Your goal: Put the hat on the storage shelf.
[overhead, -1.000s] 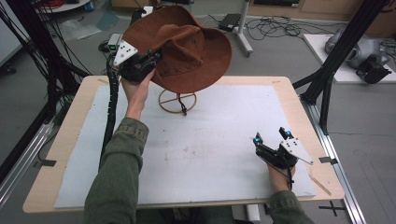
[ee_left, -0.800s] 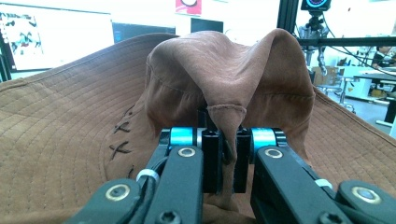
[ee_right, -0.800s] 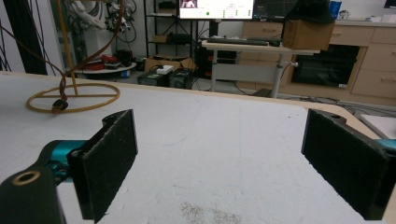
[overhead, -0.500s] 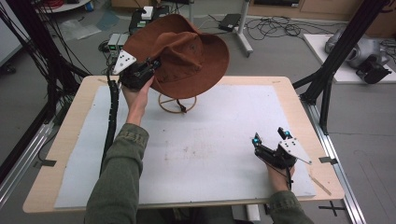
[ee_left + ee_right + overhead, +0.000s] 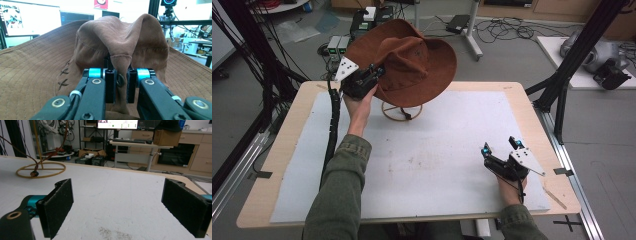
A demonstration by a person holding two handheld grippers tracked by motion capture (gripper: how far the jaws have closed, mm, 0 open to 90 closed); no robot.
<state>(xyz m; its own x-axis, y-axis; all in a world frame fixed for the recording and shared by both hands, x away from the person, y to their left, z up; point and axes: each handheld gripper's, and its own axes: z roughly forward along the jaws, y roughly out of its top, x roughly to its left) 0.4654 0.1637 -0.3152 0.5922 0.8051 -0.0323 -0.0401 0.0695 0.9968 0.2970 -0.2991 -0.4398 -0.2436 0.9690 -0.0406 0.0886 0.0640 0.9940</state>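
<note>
White table mat (image 5: 437,165), left hand-held gripper (image 5: 371,75) seemingly pinching brown hat (image 5: 412,60) over wire stand (image 5: 402,111), right hand-held gripper (image 5: 502,150) agape

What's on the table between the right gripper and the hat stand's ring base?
Nothing: in the high view, bare white mat runs from the right gripper to the ring base; the right gripper view shows the same bare stretch.

A white mat (image 5: 437,165) covers the light wooden table (image 5: 532,107), while grey boxes (image 5: 337,46), black cables (image 5: 507,30) and a black device (image 5: 457,22) lie on the grey floor (image 5: 602,145) beyond it.
</note>
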